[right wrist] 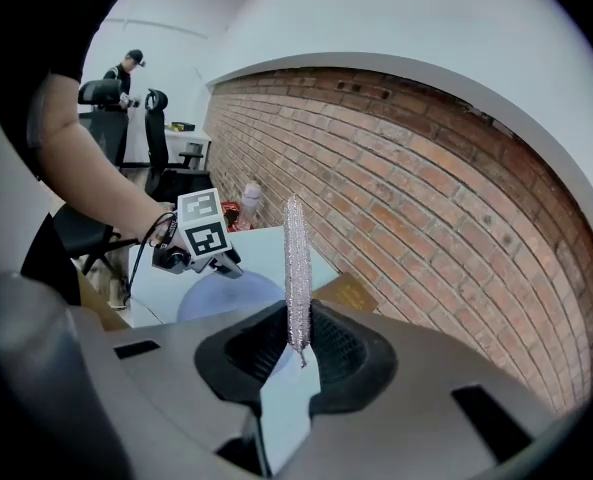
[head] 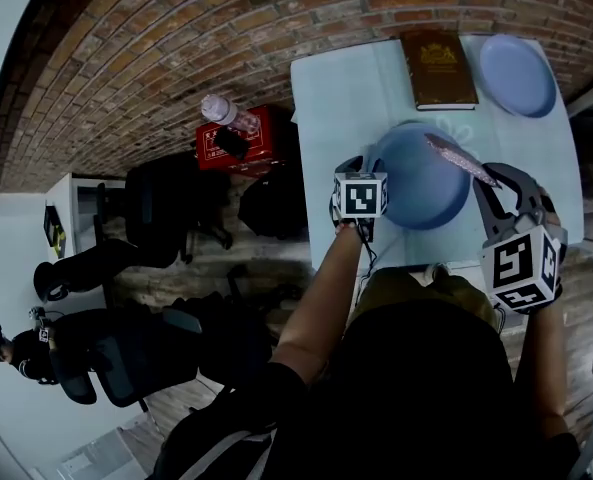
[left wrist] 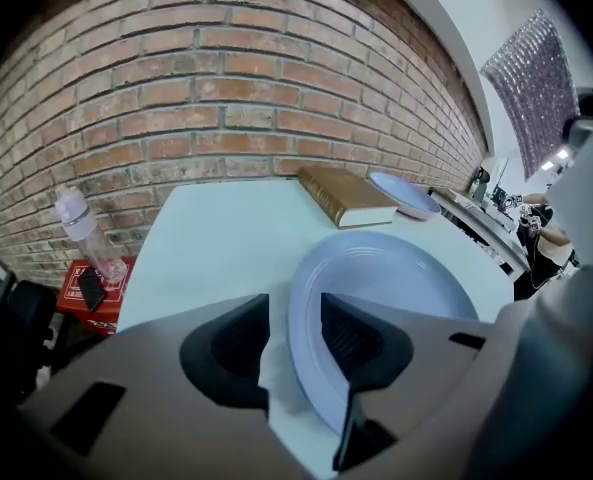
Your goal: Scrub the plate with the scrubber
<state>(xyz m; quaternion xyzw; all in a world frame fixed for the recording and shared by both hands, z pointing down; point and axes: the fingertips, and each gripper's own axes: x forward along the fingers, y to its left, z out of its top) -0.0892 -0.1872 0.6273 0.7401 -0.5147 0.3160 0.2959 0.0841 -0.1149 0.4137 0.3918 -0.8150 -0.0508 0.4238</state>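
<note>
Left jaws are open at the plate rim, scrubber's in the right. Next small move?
Probably close the left gripper on the plate: its jaws stand apart with the rim between them, not pressing. The right gripper pinches the scrubber, so steadying the plate likely comes first.

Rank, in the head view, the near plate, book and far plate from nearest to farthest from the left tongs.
1. near plate: at the left tongs.
2. book: back of table, middle.
3. far plate: back right corner.

The plate is blue, the scrubber silvery, the book brown.
</note>
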